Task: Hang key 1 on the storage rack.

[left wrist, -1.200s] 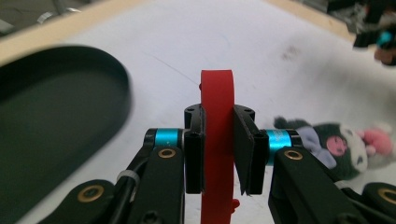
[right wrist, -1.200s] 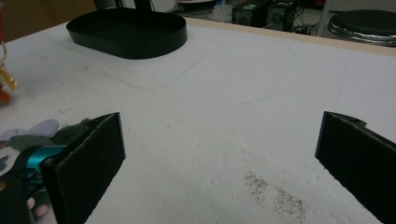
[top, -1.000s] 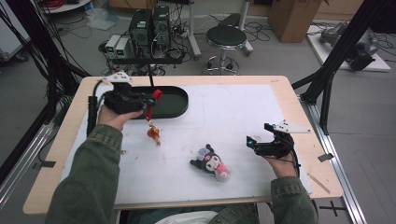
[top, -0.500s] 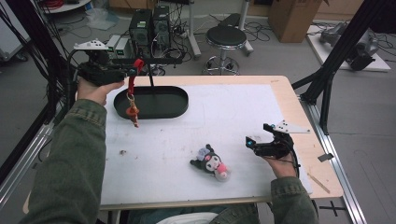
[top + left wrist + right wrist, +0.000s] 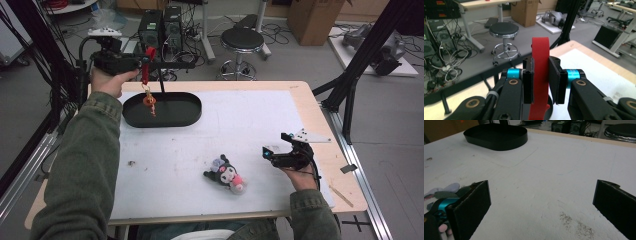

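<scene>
White-topped table (image 5: 210, 145) in a cluttered lab: charm carried over the black oval tray (image 5: 186, 114)
The left gripper (image 5: 143, 61), clamped on the red strap (image 5: 539, 75), holds it high with the orange charm (image 5: 149, 101) dangling above the tray's left end; best lowered until the charm settles inside, then released. The right gripper (image 5: 268, 152) rests by the plush toy (image 5: 226, 174), jaws wide apart

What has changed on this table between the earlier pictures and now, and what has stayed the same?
The left gripper has lifted the red strap up and away from the person, so its orange charm now hangs above the black oval tray rather than over the white mat beside it. Its jaws stay shut on the strap. The right gripper, open, the plush toy and the tray have not moved.
</scene>
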Available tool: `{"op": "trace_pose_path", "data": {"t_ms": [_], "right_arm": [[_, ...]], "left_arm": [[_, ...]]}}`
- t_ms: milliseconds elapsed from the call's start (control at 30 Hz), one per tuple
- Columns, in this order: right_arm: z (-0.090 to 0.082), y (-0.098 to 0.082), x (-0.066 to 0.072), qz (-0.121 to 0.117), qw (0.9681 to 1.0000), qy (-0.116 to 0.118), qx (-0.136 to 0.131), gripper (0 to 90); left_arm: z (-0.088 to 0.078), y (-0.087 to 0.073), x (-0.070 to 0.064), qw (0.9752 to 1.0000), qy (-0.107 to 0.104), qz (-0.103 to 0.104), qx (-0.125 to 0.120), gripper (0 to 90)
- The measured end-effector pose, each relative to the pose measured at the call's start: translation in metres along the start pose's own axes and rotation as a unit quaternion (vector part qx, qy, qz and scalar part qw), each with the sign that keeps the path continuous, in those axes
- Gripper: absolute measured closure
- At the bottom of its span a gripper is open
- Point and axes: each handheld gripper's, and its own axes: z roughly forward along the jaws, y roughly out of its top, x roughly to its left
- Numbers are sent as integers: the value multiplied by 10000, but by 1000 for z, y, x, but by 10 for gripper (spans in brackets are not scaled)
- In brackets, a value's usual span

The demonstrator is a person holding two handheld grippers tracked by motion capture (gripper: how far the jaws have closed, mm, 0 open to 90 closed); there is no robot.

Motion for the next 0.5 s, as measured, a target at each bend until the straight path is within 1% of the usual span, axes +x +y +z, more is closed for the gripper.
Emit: {"op": "trace_pose_path", "data": {"t_ms": [67,100,133,233,267,300,333,433,467,500], "right_arm": [[0,0,1,0,10000,12,1,4],[0,0,1,-15,10000,34,25,4],[0,0,1,-18,10000,29,35,4],[1,0,1,-23,10000,56,60,4],[1,0,1,-20,9999,64,85,4],[1,-1,1,-26,9999,60,98,4],[1,-1,1,-41,9999,44,110,4],[0,0,0,-86,9999,0,75,4],[0,0,0,-23,10000,16,85,4],[0,0,0,-32,9999,16,96,4]], "left_arm": [[5,6,2,10000,9,-19,-76,752],[7,8,2,9999,21,-61,-122,752],[10,10,3,9999,34,-60,-117,752],[18,13,3,9999,147,-43,-11,752],[23,13,4,9997,250,-48,71,752],[26,12,5,9994,307,-66,119,752],[31,12,6,9993,324,-78,158,752],[40,10,6,9994,286,-149,98,752],[45,9,5,9995,234,-209,65,752],[51,7,4,9995,209,-220,54,752]]}}
